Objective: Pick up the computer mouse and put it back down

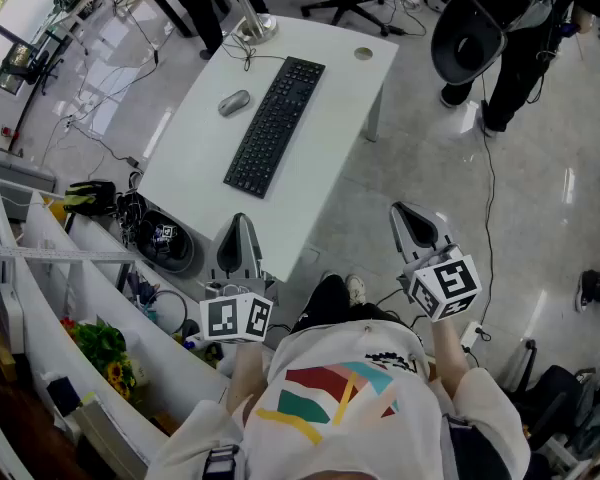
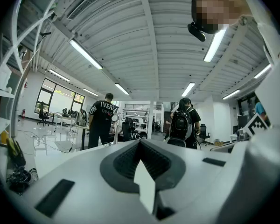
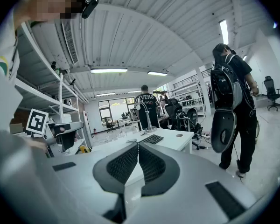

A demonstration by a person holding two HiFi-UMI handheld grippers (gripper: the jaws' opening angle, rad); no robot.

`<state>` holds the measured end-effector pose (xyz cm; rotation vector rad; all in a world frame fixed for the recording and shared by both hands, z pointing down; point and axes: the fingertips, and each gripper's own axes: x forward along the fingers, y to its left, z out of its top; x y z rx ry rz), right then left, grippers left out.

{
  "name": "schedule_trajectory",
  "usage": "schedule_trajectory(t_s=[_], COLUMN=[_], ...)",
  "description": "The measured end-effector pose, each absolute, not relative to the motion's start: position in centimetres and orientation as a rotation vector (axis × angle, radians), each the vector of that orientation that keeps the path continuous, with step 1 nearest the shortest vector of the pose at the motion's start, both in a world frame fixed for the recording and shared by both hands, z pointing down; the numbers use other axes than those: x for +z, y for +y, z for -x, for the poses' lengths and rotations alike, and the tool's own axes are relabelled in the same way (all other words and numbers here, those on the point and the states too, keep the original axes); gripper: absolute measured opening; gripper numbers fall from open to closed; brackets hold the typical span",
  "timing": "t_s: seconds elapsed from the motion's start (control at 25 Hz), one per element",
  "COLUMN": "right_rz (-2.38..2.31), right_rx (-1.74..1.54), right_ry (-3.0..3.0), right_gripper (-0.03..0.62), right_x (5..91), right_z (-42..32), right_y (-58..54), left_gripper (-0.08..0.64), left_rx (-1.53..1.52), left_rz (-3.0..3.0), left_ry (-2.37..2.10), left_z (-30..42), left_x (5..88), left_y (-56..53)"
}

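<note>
Nearest the head camera: the wearer's white shirt (image 1: 330,393) with a coloured print. Just ahead of it, the left gripper (image 1: 240,220) and the right gripper (image 1: 405,211) are held in the air, well apart from each other, each with its marker cube toward the wearer. The left gripper's tip overlaps the near edge of the white table (image 1: 330,88). The right gripper is over the floor beside the table's near corner. The computer mouse (image 1: 234,102) lies on the table top just left of the black keyboard (image 1: 276,125) (neither gripper touches it), toward the far end near the lamp base (image 1: 255,28).

Left gripper view: both jaws are pressed together, the ribbed pads meeting along one seam, with nothing between them. A person in a black T-shirt (image 2: 101,120) and a person with a backpack (image 2: 181,122) stand in the room beyond, backs turned.

Right gripper view: the jaws are likewise fully together and empty. Beyond them the table shows with the keyboard, the computer mouse and the lamp on it. The person with a backpack stands at the right.
</note>
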<state>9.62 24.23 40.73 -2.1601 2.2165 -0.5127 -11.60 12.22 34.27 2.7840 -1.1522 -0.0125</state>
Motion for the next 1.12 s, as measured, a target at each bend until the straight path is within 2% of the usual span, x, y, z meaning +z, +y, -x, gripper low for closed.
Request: schedule_trajectory(t_s=[0.36, 0.72, 1.12], right_rz=[2.108, 2.074, 1.961], right_rx=[-0.585, -0.626, -0.644], right_ry=[2.208, 2.363, 2.514], right_gripper=[0.014, 0.014, 0.014], right_x=[42.3, 42.0, 42.1], right_z=[-13.4, -15.4, -14.2], right_y=[18.5, 5.1, -3.6], left_gripper=[0.043, 0.043, 0.044], left_rx=[0.011, -0.036, 0.008], left_rz=[-2.779, -2.75, -2.636], left_ry=[-1.132, -1.112, -1.217], left_z=[6.8, 1.6, 2.3], left_x=[36.6, 36.9, 39.6], left_y=[5.8, -4.3, -10.1])
